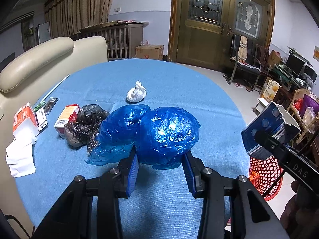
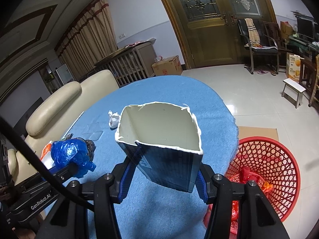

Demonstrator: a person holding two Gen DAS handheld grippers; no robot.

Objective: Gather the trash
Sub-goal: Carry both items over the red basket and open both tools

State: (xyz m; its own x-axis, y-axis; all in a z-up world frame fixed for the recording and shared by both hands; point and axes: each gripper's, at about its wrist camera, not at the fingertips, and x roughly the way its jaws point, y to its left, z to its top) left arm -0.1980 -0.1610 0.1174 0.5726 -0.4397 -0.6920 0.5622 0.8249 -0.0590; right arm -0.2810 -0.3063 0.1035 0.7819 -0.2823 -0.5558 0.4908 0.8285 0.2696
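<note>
On the blue-clothed table [image 1: 169, 75], my left gripper [image 1: 160, 166] is shut on a crumpled blue plastic bag [image 1: 159, 131], whose lower end sits between the blue pads. The right wrist view shows the same bag [image 2: 69, 153] at the left. My right gripper [image 2: 163, 176] is shut on a dark blue carton [image 2: 159, 139] with a torn open top, held above the table's right side. The carton [image 1: 269, 127] also shows at the right edge of the left wrist view. A red mesh basket [image 2: 279, 159] stands on the floor to the right of the table, with red scraps inside.
Loose trash lies on the cloth: a white crumpled wad [image 1: 136, 94], a black plastic bag [image 1: 85, 125], a red box [image 1: 66, 117], a tissue pack [image 1: 24, 119], white paper [image 1: 20, 155] and a straw [image 1: 55, 86]. A cream sofa [image 1: 39, 59] borders the table's left.
</note>
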